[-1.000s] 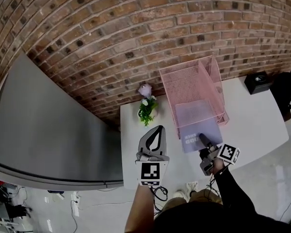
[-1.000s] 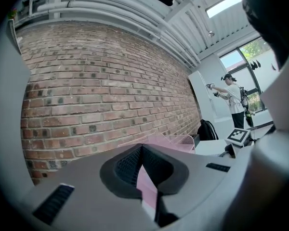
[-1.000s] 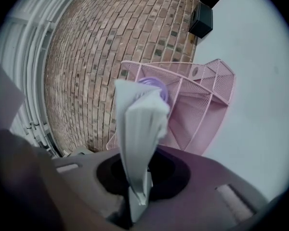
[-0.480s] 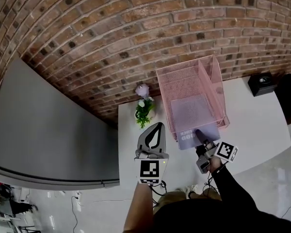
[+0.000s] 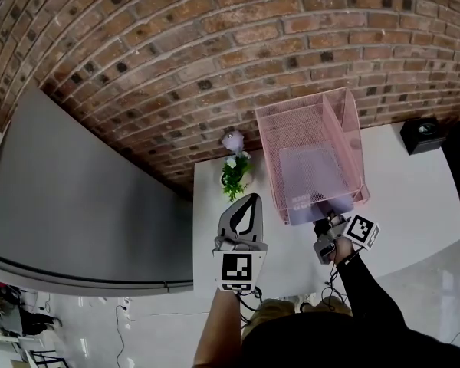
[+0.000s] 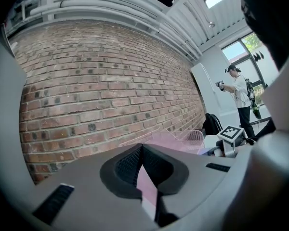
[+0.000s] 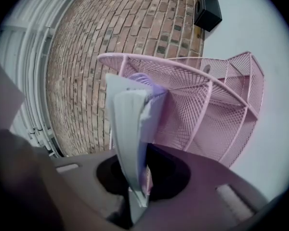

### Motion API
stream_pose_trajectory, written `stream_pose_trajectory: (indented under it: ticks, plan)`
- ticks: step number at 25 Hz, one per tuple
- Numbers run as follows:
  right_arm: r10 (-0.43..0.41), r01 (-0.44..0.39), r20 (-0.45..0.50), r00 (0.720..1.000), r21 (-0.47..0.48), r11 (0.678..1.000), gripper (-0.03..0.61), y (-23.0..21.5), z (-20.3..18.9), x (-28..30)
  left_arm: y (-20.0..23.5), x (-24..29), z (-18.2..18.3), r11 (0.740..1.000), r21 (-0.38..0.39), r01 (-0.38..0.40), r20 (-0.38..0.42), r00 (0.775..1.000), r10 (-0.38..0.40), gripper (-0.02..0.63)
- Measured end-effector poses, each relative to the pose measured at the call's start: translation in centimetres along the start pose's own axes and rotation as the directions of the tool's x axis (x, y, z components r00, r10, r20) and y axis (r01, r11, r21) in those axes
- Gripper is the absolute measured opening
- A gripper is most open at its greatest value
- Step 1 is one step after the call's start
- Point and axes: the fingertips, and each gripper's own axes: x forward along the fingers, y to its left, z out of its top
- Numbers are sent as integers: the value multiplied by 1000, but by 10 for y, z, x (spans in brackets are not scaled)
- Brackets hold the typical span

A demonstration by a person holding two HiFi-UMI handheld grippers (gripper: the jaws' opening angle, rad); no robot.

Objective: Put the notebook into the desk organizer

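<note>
Left of the desk organizer (image 5: 345, 125), near its front corner, the left gripper (image 5: 250, 199) hovers over the white table (image 5: 414, 205) with its jaws pressed together at the tips and nothing in them. A little potted flower (image 5: 234, 171) sits just left of the organizer, by the brick wall. The organizer is pink mesh, open at the front, with a wide bay and a narrow one on its right. The lilac notebook (image 5: 313, 176) lies mostly inside the wide bay, near end poking out the front. The right gripper (image 5: 325, 222) is at that front opening, clamped on the notebook's near edge. A black box (image 5: 423, 134) sits well right of the organizer
</note>
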Motion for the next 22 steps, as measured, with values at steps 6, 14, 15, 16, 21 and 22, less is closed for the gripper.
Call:
stream_pose_trajectory:
  ticks: [6,14,15,16,21,22]
  plan:
    - [-44,44,27,999,7,999,30,-6,4,9,8,-5,-5,1000,7,-7,-14,1000,7,9]
    - [-112,111,-36,993,-27,993,63,-9,-3,5,2,-3,-2,1000,14,16,-6,1000,-16,9]
    - [-117,116,-49,992,-24,993,78,-10,-5,4,1,-3,-1,1000,14,17,-5,1000,-17,9]
    - [-125,124,-65,990,-20,992,96,-11,-8,3,1,-4,-1,1000,15,15,-2,1000,-15,9]
    - [-199,197,-162,966,-31,980,98,-18,-23,-7,-3,-5,5,999,53,10,19,1000,-11,9]
    - [-212,209,-173,962,-35,977,98,-19,-23,-9,-4,-5,4,999,51,10,13,1000,-11,9]
